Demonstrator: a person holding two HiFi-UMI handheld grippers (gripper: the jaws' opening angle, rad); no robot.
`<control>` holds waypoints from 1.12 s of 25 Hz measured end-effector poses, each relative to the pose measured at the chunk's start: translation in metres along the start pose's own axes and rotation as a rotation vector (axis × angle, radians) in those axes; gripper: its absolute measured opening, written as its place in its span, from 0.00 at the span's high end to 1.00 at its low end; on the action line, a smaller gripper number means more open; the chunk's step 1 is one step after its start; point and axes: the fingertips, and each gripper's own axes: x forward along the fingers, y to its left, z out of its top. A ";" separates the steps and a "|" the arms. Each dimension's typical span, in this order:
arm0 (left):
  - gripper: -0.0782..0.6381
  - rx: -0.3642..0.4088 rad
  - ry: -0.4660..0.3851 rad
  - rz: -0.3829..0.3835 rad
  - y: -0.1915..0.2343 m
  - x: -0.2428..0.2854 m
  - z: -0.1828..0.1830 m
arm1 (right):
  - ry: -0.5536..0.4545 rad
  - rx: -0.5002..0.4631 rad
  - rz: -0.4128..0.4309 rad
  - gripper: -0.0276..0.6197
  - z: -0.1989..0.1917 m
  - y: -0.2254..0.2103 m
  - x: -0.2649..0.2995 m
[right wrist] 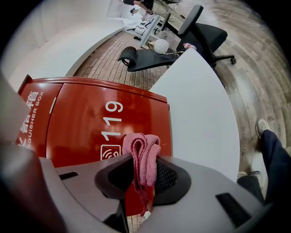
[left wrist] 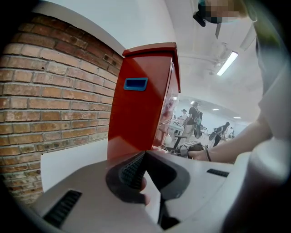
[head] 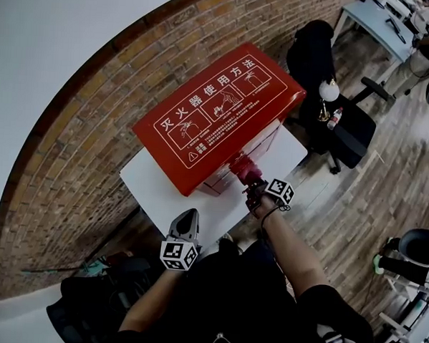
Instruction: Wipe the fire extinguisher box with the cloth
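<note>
Closest to us, the left gripper (left wrist: 142, 158) hangs over the near edge of the white table (head: 155, 188). Its jaws are pressed together on nothing, and it stands apart from the box. A little further out, the right gripper (head: 254, 188) has its jaws clamped on a bunched fold of the pink cloth (right wrist: 142, 150). The cloth is up against the lower front face of the red fire extinguisher box (head: 219, 109), just beside the white "119".

The box stands toward the back edge of the table, close to the brick wall (head: 87, 142). A black office chair (head: 346, 131) sits well beyond the table's right corner.

We judge the wipe to be under way on the front face, with the top not yet reached. Only a narrow fold of cloth pokes past the jaw tips. A hard drag could therefore pull it free or let the bare tips scrape the glossy paint. With the left gripper bracing nothing, a firm push might also slide the box along the table.
</note>
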 end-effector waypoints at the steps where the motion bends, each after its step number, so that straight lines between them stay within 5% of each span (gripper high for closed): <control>1: 0.87 -0.001 0.001 0.002 0.001 -0.001 -0.001 | -0.001 -0.001 -0.007 0.79 0.000 -0.003 0.001; 28: 0.87 -0.009 0.026 0.068 0.023 -0.029 -0.016 | -0.008 -0.003 -0.202 0.79 0.003 -0.075 0.033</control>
